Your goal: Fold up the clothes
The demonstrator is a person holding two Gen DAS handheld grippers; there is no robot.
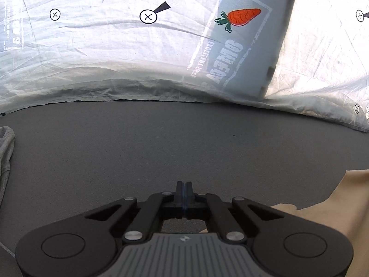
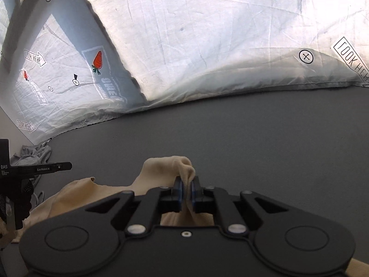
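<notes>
Right gripper [image 2: 186,182] pinches a bunched edge of the beige garment [image 2: 159,168] on the grey table [image 2: 253,138] — likely to fold it; left gripper [image 1: 184,185] is fully closed, nothing visible between its fingers.

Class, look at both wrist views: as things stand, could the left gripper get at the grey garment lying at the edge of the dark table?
Probably yes. The left gripper is shut with nothing between its fingers, and only bare dark table lies between it and the grey garment. The right gripper is clamped on the beige garment.
</notes>
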